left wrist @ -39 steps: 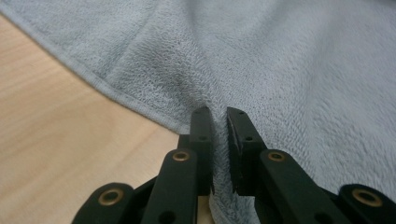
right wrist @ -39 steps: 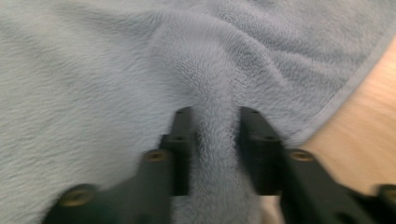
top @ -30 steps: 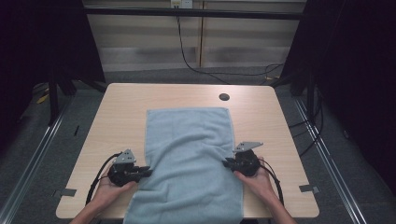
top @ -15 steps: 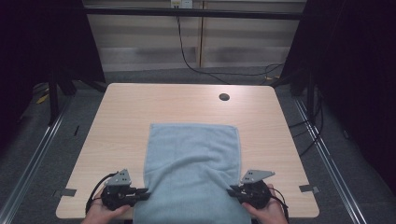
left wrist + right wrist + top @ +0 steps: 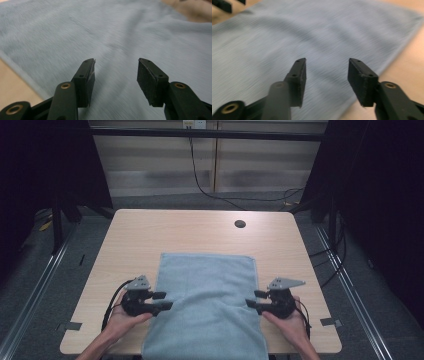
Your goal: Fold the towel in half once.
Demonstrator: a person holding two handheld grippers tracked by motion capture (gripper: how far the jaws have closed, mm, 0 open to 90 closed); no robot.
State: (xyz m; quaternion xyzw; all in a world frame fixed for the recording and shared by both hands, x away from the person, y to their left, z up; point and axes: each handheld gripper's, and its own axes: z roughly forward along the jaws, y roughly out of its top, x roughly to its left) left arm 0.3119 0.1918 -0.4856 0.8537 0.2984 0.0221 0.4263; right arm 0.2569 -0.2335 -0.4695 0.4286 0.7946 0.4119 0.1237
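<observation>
Towel: my light blue towel point(image 5: 207, 300) lies flat on the table point(image 5: 150, 230).
Left gripper point(image 5: 164, 300): jaws spread, at its left edge.
Right gripper point(image 5: 252, 299): jaws spread, at its right edge.

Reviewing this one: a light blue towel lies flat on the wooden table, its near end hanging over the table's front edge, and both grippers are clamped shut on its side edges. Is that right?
Not quite: the grippers are not clamped. The left gripper and right gripper views each show the jaws spread apart over the towel, holding nothing. The rest stands: the towel lies flat on the wooden table, near end over the front edge.
</observation>
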